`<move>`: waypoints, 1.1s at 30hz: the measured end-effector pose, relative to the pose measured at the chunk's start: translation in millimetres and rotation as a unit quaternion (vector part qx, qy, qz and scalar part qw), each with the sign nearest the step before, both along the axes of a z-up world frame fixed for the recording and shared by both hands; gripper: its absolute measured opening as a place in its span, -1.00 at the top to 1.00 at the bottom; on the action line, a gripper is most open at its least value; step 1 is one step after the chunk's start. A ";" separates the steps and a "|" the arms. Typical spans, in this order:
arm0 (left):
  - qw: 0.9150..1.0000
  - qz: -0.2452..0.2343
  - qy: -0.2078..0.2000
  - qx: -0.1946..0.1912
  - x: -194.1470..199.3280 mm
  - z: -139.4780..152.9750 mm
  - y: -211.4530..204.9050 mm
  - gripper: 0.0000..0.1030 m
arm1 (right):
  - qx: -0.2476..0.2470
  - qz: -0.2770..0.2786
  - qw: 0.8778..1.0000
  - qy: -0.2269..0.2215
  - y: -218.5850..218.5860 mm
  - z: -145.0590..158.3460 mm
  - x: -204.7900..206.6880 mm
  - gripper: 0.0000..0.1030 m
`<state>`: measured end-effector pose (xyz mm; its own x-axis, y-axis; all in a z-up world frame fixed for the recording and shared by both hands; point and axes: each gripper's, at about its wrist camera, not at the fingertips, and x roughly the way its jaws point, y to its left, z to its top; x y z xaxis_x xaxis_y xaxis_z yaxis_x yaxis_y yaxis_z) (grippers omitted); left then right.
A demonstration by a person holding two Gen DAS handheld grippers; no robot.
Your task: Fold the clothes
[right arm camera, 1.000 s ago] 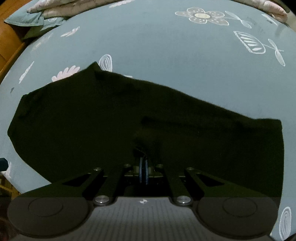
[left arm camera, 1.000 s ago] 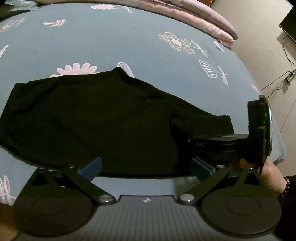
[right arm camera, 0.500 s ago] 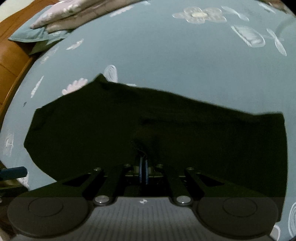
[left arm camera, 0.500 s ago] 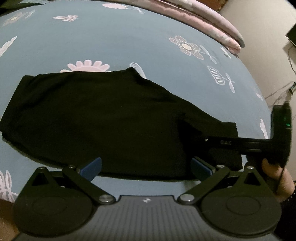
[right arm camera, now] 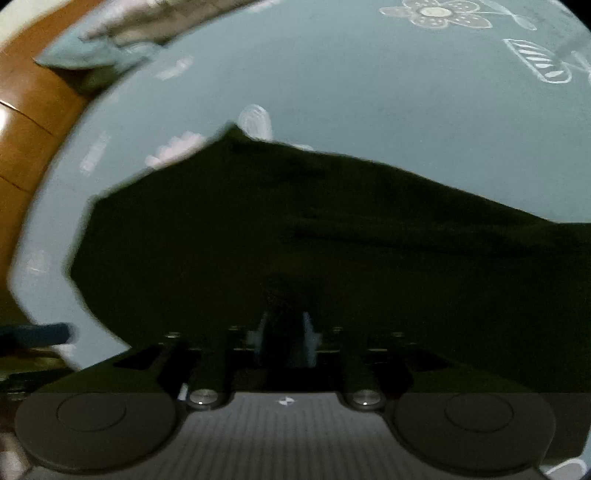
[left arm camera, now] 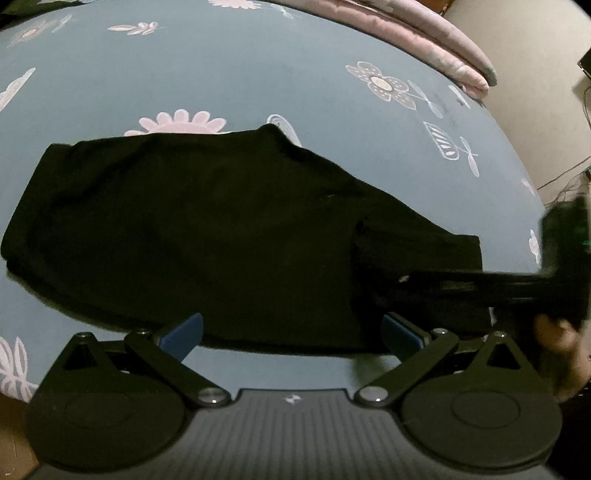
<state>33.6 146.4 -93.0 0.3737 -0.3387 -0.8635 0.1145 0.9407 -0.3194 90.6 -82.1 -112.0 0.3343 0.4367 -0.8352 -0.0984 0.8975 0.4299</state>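
Observation:
A black garment lies spread flat on a blue flowered bedsheet. My left gripper is open at the garment's near edge, its blue pads wide apart with only the hem between them. My right gripper sits low over the garment, near its right end. Its jaws are opening: the pads stand a little apart with dark cloth in the gap, no longer pinched. In the left wrist view the right gripper reaches in from the right, blurred, with a hand behind it.
A folded pink quilt lies along the bed's far edge. Beyond the bed's right side is floor with cables. In the right wrist view a wooden floor borders the bed at the left, and one left gripper finger shows there.
The right gripper's pads, pressed together on a fold of the black garment before, have parted. Its view has tilted and blurred. The left gripper has stayed open at the hem.

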 end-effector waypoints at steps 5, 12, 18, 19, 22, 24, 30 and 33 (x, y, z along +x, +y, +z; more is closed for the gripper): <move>1.000 -0.030 0.002 0.001 5.7 0.2 -22.7 -0.98 | 0.005 -0.039 0.998 -0.058 -48.3 38.9 -22.1 0.10; 0.992 -0.126 -0.008 -0.025 24.3 -1.8 -96.6 -0.98 | -0.028 -0.113 0.993 -0.035 -129.0 19.5 -61.0 0.22; 0.980 -0.184 -0.011 -0.079 47.7 -19.1 -157.9 -0.98 | -0.012 -0.127 0.992 -0.011 -147.9 -7.6 -74.6 0.29; 0.978 -0.190 -0.004 -0.081 49.9 -25.4 -165.4 -0.98 | -0.009 -0.128 0.992 -0.010 -149.9 -9.7 -75.9 0.30; 0.980 -0.190 0.022 -0.057 51.8 -50.1 -175.3 -0.98 | -0.001 -0.131 0.991 -0.008 -154.9 -9.9 -81.0 0.30; 0.982 -0.179 0.047 -0.026 52.8 -67.6 -175.9 -0.97 | 0.000 -0.131 0.991 -0.008 -156.9 -9.5 -84.9 0.30; 0.983 -0.178 0.034 -0.032 54.9 -45.8 -172.8 -0.98 | -0.021 -0.123 0.988 -0.090 -161.6 8.2 -93.3 0.27; 0.978 -0.194 0.022 -0.075 68.6 -26.3 -199.7 -0.98 | -0.025 -0.111 0.987 -0.115 -161.0 1.6 -90.9 0.22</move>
